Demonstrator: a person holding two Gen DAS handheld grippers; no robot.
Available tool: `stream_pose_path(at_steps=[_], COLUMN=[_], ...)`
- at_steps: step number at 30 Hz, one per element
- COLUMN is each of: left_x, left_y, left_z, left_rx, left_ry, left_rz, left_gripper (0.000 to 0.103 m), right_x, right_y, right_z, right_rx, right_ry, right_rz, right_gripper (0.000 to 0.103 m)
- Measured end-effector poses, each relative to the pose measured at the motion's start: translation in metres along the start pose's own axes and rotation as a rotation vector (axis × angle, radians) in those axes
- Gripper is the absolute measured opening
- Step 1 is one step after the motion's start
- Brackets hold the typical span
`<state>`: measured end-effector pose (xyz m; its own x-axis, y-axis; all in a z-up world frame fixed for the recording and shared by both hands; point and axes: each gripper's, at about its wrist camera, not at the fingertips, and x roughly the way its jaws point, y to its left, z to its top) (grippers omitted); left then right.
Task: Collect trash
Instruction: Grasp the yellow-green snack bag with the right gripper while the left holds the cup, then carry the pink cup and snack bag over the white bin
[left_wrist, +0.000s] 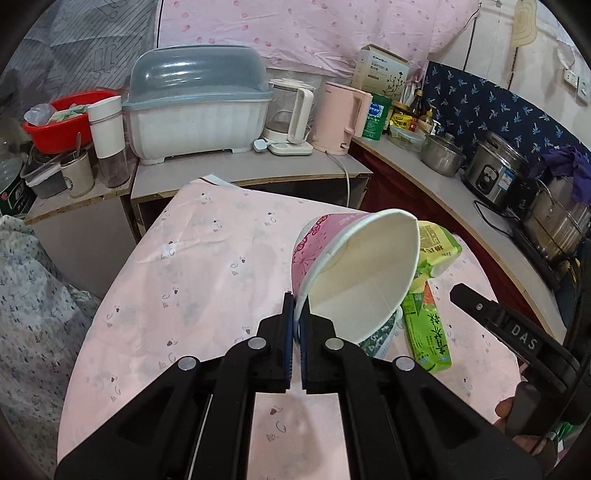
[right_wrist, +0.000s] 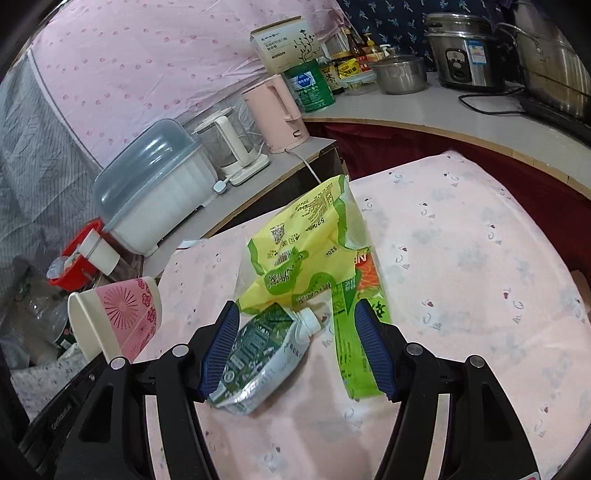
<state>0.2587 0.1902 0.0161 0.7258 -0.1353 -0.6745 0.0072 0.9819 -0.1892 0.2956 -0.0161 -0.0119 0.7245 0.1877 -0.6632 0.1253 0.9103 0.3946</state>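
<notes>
Left wrist view: left gripper (left_wrist: 296, 325) clamped on rim of pink floral paper cup (left_wrist: 354, 273), lifted above desk (left_wrist: 207, 258). Right gripper (right_wrist: 295, 347), jaws wide, straddling crushed green-labelled plastic bottle (right_wrist: 258, 354) mid-desk; next, close and lift.

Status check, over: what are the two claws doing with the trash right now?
Left gripper shut on paper cup rim, cup lifted. Right gripper open over pouch, yellow bag and green carton on the table. Nothing in the way.
</notes>
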Motion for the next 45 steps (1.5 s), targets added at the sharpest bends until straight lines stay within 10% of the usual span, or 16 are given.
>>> stream_pose_path(at_steps=[11, 16, 30, 45], left_x=[0.042, 0.048, 0.002, -0.062], left_y=[0.013, 0.013, -0.042, -0.168], left_z=[0.020, 0.023, 0.017, -0.027], left_rx=[-0.002, -0.003, 0.053, 0.214], left_ry=[0.032, 0.038, -0.004, -0.032], left_rz=[-0.001, -0.004, -0.058, -0.179], left_gripper=[0.002, 0.002, 0.002, 0.002], right_x=[0.083, 0.091, -0.016, -0.154], right_y=[0.004, -0.002, -0.017, -0.118], right_z=[0.028, 0.026, 0.031, 0.013], right_rx=[0.097, 0.100, 0.054, 0.145], right_ry=[0.030, 0.048, -0.122, -0.266], right_rz=[-0.024, -0.008, 0.008, -0.048], right_gripper=[0.062, 0.014, 0.008, 0.008])
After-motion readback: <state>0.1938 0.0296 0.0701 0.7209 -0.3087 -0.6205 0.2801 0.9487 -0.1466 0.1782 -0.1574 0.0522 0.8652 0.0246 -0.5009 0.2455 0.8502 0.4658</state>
